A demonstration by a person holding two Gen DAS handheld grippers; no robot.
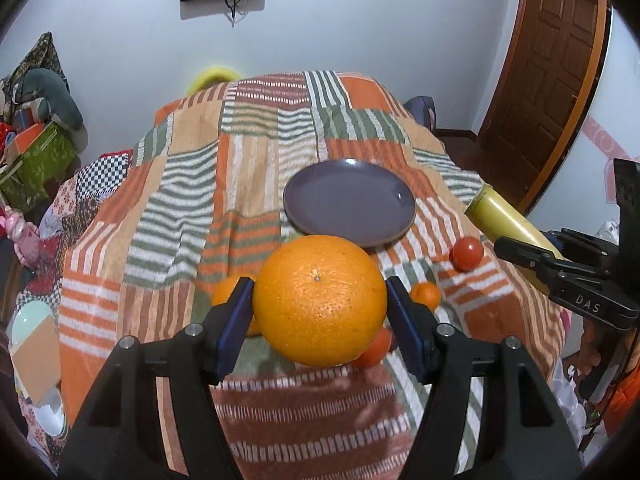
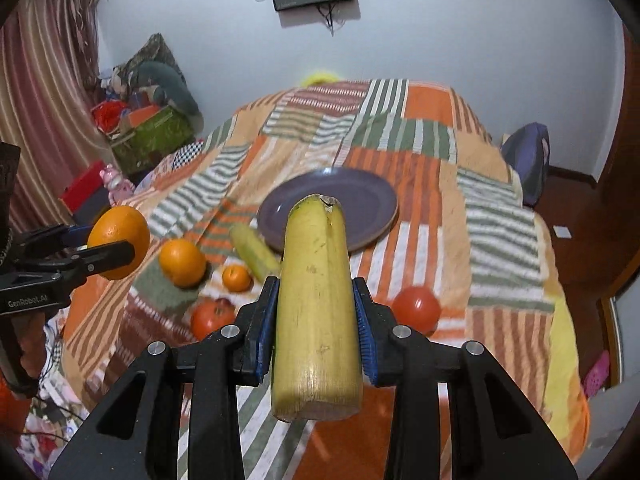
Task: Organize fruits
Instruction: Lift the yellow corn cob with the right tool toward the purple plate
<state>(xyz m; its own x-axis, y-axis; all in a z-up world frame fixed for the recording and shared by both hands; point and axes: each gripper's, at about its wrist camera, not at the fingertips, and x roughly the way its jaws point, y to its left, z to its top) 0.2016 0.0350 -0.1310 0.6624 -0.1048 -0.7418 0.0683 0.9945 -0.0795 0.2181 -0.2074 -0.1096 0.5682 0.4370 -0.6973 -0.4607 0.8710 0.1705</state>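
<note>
My left gripper (image 1: pixel 320 300) is shut on a large orange (image 1: pixel 319 300), held above the striped cloth just short of the empty purple plate (image 1: pixel 350 204); it also shows in the right wrist view (image 2: pixel 119 242). My right gripper (image 2: pixel 316 308) is shut on a yellow banana piece (image 2: pixel 316 300), held above the cloth in front of the plate (image 2: pixel 360 200); it also shows in the left wrist view (image 1: pixel 508 224). On the cloth lie an orange (image 2: pixel 182 262), a small tangerine (image 2: pixel 237 277), another banana piece (image 2: pixel 256 256) and two red tomatoes (image 2: pixel 212 317) (image 2: pixel 416 306).
The patchwork cloth (image 2: pixel 440 160) covers a table that drops off on all sides. A green box with clutter (image 2: pixel 152 136) stands at the left wall, a blue bag (image 2: pixel 526 160) at the right, a wooden door (image 1: pixel 548 72) beyond.
</note>
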